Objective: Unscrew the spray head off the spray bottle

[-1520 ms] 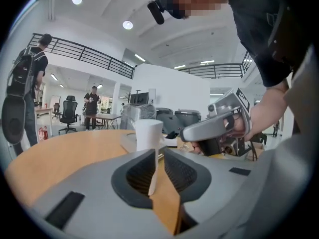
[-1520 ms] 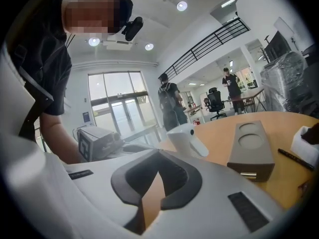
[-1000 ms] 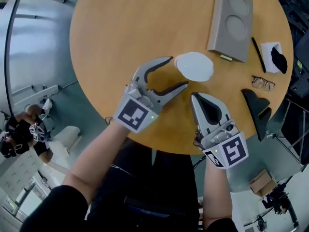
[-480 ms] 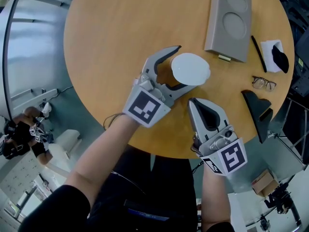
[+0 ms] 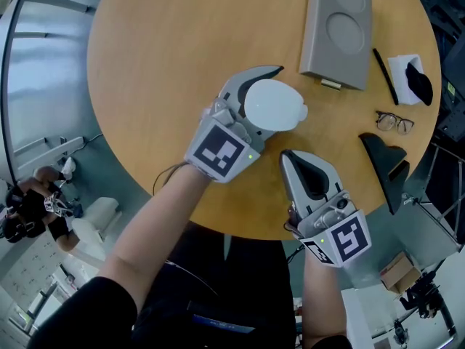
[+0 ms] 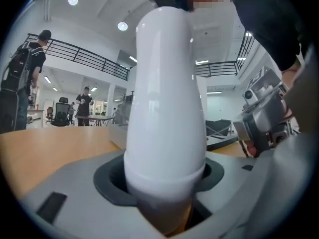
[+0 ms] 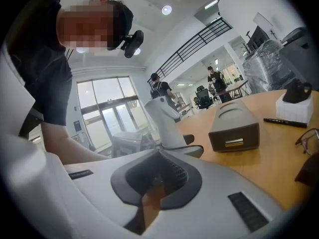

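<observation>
Fingers of my left gripper (image 5: 282,99), just closing, clasp the upright white plastic spray bottle (image 6: 164,98); contents unseen. Right gripper's (image 5: 290,156) fingers meet, empty.

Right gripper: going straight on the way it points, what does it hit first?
Likely the left gripper, whose jaws have just been closing round the white spray bottle, dead ahead of the shut right gripper; the bottle sits right behind. Depth is unclear.

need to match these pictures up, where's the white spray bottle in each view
head view: spray bottle at picture centre, seen from above
left gripper view: fills the centre, upright
right gripper view: small, left of centre
shared landmark: grey box, upper right in the head view, right of the bottle in the right gripper view
</observation>
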A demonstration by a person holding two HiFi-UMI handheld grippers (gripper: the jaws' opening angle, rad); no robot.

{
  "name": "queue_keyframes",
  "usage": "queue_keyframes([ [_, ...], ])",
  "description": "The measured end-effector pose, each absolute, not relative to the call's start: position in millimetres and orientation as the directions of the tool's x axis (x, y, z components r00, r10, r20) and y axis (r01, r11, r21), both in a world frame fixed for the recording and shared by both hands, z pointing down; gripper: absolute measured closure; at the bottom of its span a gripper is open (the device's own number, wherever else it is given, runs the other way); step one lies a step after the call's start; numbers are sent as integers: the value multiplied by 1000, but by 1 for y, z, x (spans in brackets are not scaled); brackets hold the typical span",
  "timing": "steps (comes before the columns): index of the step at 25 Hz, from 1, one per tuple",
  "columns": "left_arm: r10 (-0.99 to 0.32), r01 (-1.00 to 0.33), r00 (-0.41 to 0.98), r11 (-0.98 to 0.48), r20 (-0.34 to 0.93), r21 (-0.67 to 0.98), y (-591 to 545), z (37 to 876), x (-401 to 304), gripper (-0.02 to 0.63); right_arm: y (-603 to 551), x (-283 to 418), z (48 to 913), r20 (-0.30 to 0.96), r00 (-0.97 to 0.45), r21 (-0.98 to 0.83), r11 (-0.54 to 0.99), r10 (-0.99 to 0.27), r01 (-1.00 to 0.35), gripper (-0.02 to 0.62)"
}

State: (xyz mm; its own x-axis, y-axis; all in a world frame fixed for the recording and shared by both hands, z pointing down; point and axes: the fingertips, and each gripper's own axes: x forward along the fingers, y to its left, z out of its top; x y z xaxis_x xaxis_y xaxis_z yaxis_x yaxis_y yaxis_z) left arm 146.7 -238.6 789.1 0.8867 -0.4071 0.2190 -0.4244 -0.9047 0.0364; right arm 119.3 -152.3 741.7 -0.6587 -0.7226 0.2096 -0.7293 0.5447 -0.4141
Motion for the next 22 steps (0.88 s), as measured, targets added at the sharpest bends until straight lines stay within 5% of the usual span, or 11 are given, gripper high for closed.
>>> queue_keyframes([
  [9,-309,-337,925,-936,219,102,-213,762,139,321,-143,118,713,192,-670,-401,566,-717,-720,591],
  [22,-298,-341,910,-933,289,112,-158,605,75,321,-114,71,551,113,-743,-319,684,-659,-656,591],
])
